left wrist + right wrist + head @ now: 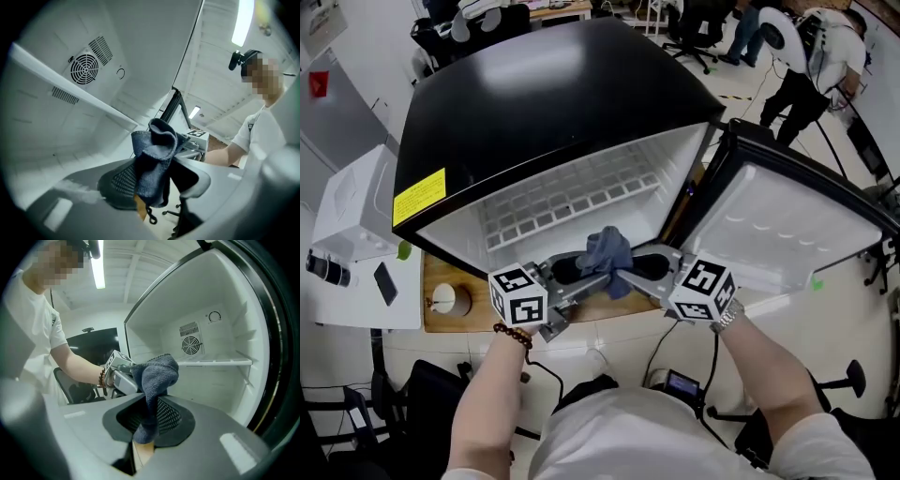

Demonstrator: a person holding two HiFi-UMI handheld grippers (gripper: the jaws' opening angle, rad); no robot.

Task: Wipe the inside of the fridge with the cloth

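Cloth (607, 251) clamped in jaws of right gripper (149, 420), before open fridge (534, 103), left gripper (157, 183) with jaws wide apart around it

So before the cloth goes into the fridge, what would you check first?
1. Fridge door open: ok, it stands wide.
2. Right gripper gripping the cloth: ok, jaws shut on it.
3. Left gripper not clamping: ok, jaws stand wide, cloth loose between them.
4. Cloth spread flat for wiping: not ok, it is bunched.
5. Shelf free of items: ok.
6. Cloth clean or damp: cannot tell.
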